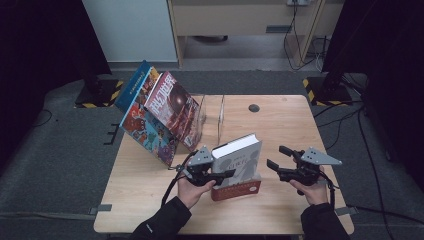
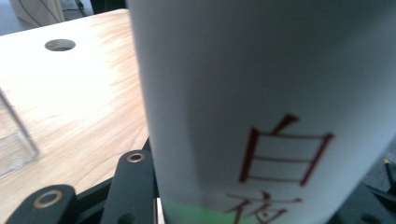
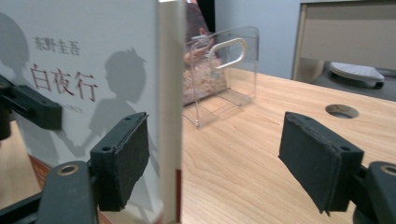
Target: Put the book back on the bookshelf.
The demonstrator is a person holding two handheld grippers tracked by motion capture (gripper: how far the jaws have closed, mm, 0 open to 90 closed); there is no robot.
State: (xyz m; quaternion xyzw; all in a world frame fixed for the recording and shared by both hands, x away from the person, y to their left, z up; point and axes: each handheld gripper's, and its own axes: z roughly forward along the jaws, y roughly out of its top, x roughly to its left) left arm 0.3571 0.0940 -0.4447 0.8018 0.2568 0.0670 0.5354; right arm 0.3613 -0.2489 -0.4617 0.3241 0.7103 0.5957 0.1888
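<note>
Apparently pinching the white book [image 1: 240, 165] by its spine to keep it upright on the counter [image 1: 280, 120], the left gripper [image 1: 212, 172] steadies it while the right gripper [image 1: 280, 162] waits spread beside it.

This looks like a lab or recording studio rather than a home. A plain wooden table [image 1: 290, 125] with a cable hole [image 1: 254, 107] stands on grey carpet at the frame's centre. Black curtains hang at both sides, hazard-striped stand bases [image 1: 320, 90] sit at upper left and upper right, and cables [image 1: 295, 35] trail at top right.
</note>
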